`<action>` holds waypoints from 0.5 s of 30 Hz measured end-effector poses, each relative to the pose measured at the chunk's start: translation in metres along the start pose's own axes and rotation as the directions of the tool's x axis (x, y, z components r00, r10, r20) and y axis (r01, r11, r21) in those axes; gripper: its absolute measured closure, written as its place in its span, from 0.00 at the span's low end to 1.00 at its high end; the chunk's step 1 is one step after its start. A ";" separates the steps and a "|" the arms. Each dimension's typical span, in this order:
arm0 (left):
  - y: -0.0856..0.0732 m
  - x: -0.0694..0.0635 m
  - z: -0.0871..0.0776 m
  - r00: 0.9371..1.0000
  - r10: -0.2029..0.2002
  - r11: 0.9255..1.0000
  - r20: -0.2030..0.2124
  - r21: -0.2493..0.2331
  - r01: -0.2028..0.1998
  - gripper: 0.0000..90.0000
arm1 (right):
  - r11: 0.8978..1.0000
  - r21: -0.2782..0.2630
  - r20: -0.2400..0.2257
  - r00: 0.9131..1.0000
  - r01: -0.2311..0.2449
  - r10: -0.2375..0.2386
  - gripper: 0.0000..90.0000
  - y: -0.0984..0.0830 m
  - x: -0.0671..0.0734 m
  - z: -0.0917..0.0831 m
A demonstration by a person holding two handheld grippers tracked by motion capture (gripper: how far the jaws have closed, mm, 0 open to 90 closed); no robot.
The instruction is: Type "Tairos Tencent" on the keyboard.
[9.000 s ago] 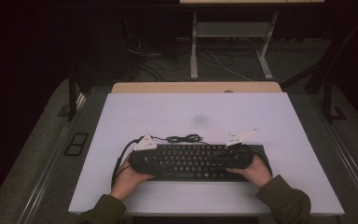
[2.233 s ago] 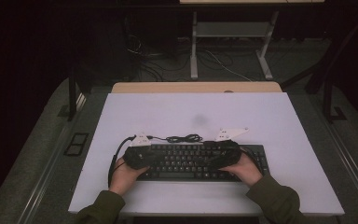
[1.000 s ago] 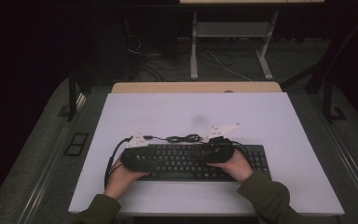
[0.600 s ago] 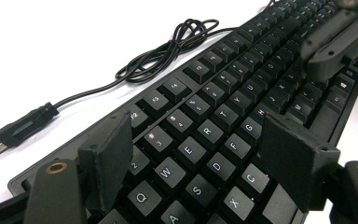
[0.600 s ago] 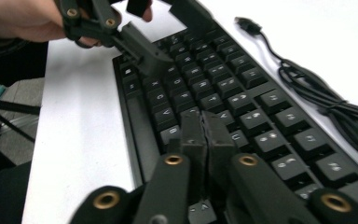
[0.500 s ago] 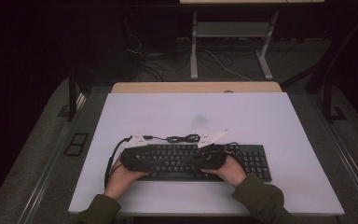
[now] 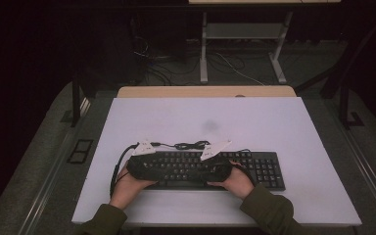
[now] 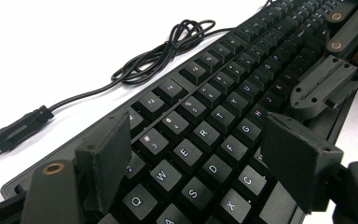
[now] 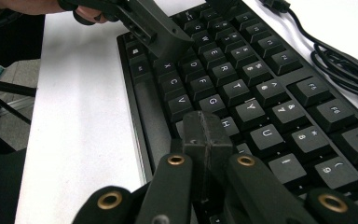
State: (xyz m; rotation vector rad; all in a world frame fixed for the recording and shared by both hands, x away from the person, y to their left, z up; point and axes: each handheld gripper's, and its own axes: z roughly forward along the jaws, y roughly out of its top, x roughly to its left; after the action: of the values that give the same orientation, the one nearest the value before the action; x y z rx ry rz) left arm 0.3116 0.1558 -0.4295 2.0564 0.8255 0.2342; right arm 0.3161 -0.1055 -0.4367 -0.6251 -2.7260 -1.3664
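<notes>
The keyboard lies flat near the bench's near edge, long axis left to right, keys up. The left gripper hovers released over the W-to-F keys; the right gripper, clenched on nothing, tips at the H key. The left gripper view shows the coiled cable and plug.

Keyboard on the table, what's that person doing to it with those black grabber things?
A person holds a gripper in each hand over a black keyboard on a white table. The right gripper is shut, its tip down among the letter keys near H, as if pressing one. The left gripper hangs open above the keys at the keyboard's left end, gripping nothing. The keyboard's cable lies coiled and unplugged behind it.
</notes>
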 end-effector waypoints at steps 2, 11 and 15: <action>0.000 0.000 0.000 1.000 0.001 1.000 0.000 0.000 -0.001 0.27 | 1.000 0.004 0.001 1.000 -0.002 0.002 0.99 0.000 0.000 0.001; 0.000 0.000 0.001 1.000 0.000 1.000 -0.002 -0.001 0.000 0.26 | 1.000 0.017 0.006 1.000 0.000 0.000 0.99 -0.001 0.000 0.003; 0.000 0.000 0.000 1.000 0.002 1.000 -0.002 -0.001 -0.002 0.26 | 1.000 0.019 0.007 1.000 0.001 -0.001 0.99 -0.001 0.001 0.004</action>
State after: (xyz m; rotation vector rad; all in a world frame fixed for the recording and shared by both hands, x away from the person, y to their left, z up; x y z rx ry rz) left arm 0.3119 0.1558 -0.4301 2.0565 0.8245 0.2371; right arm 0.3157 -0.1031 -0.4398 -0.6285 -2.7419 -1.3401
